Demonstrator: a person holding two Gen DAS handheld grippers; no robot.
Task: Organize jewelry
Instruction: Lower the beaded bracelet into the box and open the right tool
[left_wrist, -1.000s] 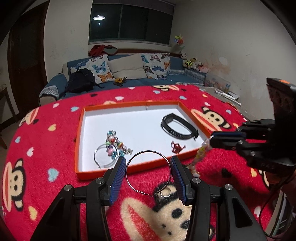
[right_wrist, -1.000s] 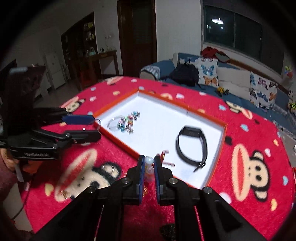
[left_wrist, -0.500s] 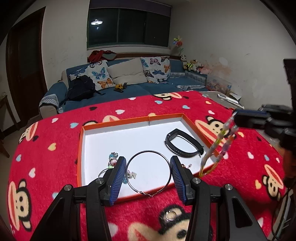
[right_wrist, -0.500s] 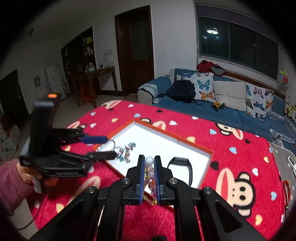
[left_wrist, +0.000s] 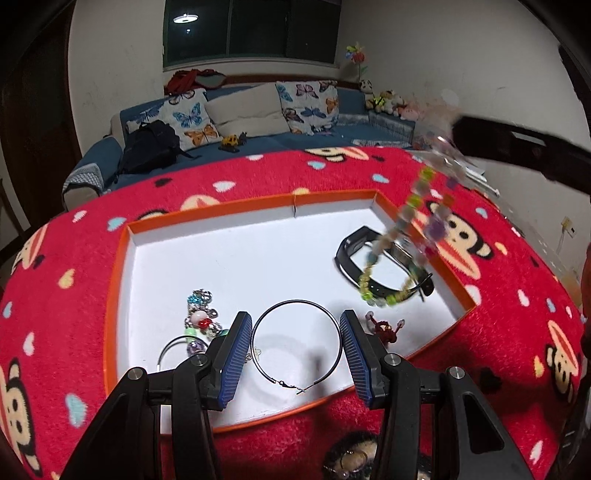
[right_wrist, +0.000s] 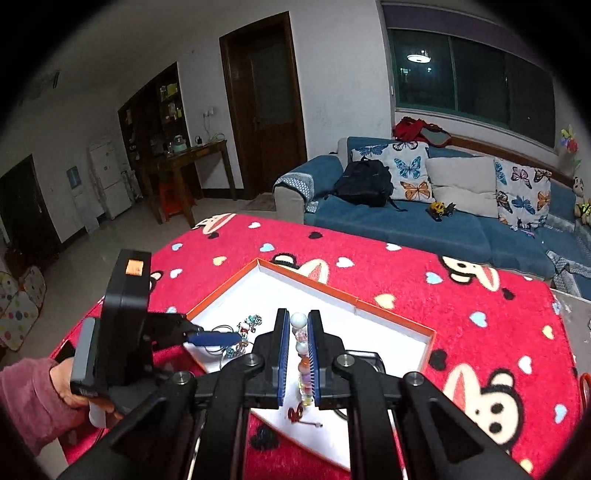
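Observation:
My left gripper (left_wrist: 296, 332) is shut on a thin black hoop earring (left_wrist: 295, 345) and holds it over the near edge of the orange-rimmed white tray (left_wrist: 114, 295). My right gripper (right_wrist: 298, 345) is shut on a beaded bracelet (right_wrist: 302, 354); in the left wrist view the bracelet (left_wrist: 400, 236) hangs from it, blurred, above a black wristband (left_wrist: 354, 258) in the tray. A beaded charm bracelet (left_wrist: 201, 321) and a small red charm (left_wrist: 384, 328) lie in the tray. The tray also shows in the right wrist view (right_wrist: 406, 325).
The tray sits on a table covered by a red monkey-print cloth (left_wrist: 480, 332). A ring (left_wrist: 351, 461) lies on the cloth near the front edge. A blue sofa (right_wrist: 424, 221) with cushions and a black backpack (right_wrist: 364, 182) stands behind the table.
Both grippers have risen and moved forward over the tray. The right one has swung the beaded bracelet over the black wristband; the left one carries the hoop over the tray's near edge.

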